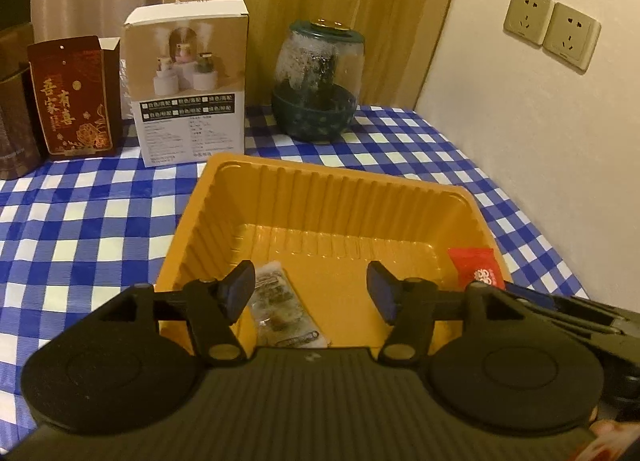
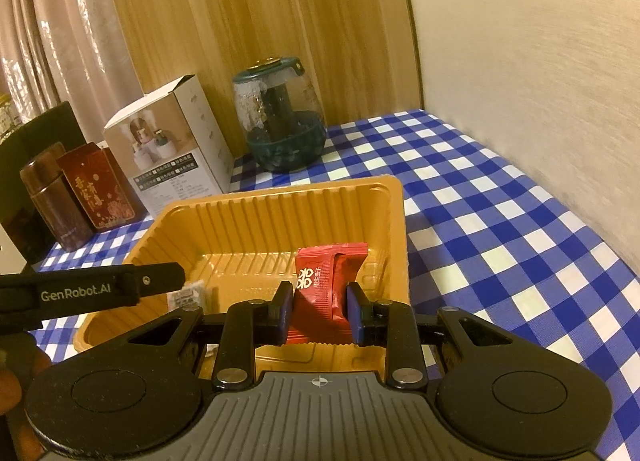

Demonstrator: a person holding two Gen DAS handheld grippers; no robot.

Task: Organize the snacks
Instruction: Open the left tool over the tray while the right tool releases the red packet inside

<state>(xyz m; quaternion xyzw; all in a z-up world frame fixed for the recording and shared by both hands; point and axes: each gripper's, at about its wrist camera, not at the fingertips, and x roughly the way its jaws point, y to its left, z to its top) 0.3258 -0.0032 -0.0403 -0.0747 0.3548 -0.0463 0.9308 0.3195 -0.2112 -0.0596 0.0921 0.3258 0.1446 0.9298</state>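
Observation:
A yellow ribbed plastic tray (image 1: 320, 189) (image 2: 256, 213) sits on the blue-and-white checked table. My left gripper (image 1: 312, 291) is open over the tray's near edge; a clear-wrapped snack (image 1: 276, 309) (image 2: 188, 295) lies on the tray floor by its left finger. My right gripper (image 2: 320, 313) is shut on a red snack packet (image 2: 320, 281) and holds it over the tray's right side. The red packet also shows at the right of the left wrist view (image 1: 476, 269).
Behind the tray stand a white product box (image 1: 188, 89) (image 2: 176, 145), a dark red carton (image 1: 72, 97) (image 2: 100, 185), a brown canister (image 2: 52, 201) and a green glass jar (image 1: 318, 81) (image 2: 280, 117). The wall with sockets (image 1: 552, 29) borders the table's right.

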